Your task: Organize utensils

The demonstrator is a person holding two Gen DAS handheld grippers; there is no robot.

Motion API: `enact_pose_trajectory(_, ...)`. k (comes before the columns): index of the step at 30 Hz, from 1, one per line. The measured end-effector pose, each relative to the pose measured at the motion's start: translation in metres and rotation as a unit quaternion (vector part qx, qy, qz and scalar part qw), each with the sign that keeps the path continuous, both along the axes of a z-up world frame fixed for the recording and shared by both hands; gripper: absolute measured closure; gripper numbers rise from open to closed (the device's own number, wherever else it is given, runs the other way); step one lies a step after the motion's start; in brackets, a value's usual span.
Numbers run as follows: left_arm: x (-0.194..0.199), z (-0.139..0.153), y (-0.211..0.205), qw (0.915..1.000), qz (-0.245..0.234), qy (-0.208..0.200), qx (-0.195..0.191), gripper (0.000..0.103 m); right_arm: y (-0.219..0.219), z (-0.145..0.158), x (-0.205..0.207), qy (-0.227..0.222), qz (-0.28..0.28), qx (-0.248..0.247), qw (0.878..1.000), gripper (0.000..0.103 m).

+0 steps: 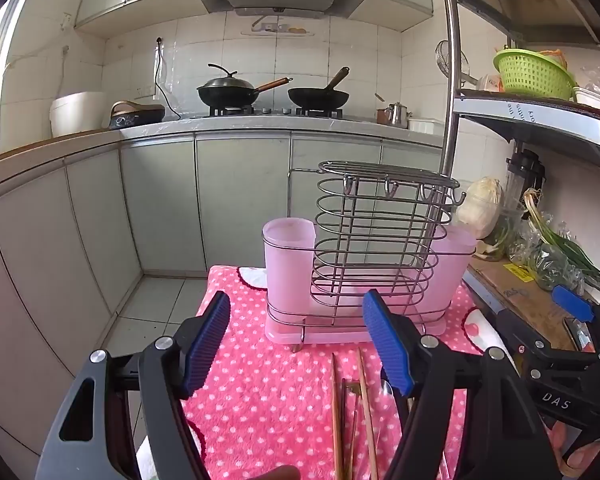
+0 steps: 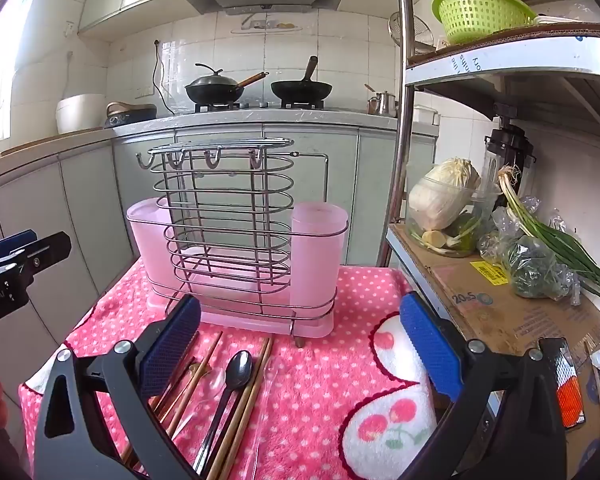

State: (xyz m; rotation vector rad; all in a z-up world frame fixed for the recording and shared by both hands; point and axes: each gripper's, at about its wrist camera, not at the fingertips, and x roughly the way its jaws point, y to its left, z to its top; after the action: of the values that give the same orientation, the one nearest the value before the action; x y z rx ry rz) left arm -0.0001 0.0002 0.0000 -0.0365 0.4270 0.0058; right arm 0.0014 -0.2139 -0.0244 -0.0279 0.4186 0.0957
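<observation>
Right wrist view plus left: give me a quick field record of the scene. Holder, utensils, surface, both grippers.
holder: wire utensil rack with pink plastic cups, upright, empty as far as visible
utensils: black spoon and wooden chopsticks lying flat in front of the rack
surface: pink polka-dot towel
left gripper: open, holding nothing
right gripper: open, holding nothing, above the utensils
task state: nothing sorted yet

Open right claw (image 2: 300, 344) above spoon (image 2: 238, 364) and chopsticks (image 2: 256, 376).
</observation>
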Motion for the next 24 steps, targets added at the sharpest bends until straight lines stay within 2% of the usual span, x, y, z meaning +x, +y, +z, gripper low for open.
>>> enact_pose_trajectory(24, 0.0026, -0.0033, -0.0002, 1.0, 0.001, 0.004, -0.002, 0.035, 0.0027, 0.003, -0.0032, -0.008, 0.004, -0.009, 1.0, 0.003)
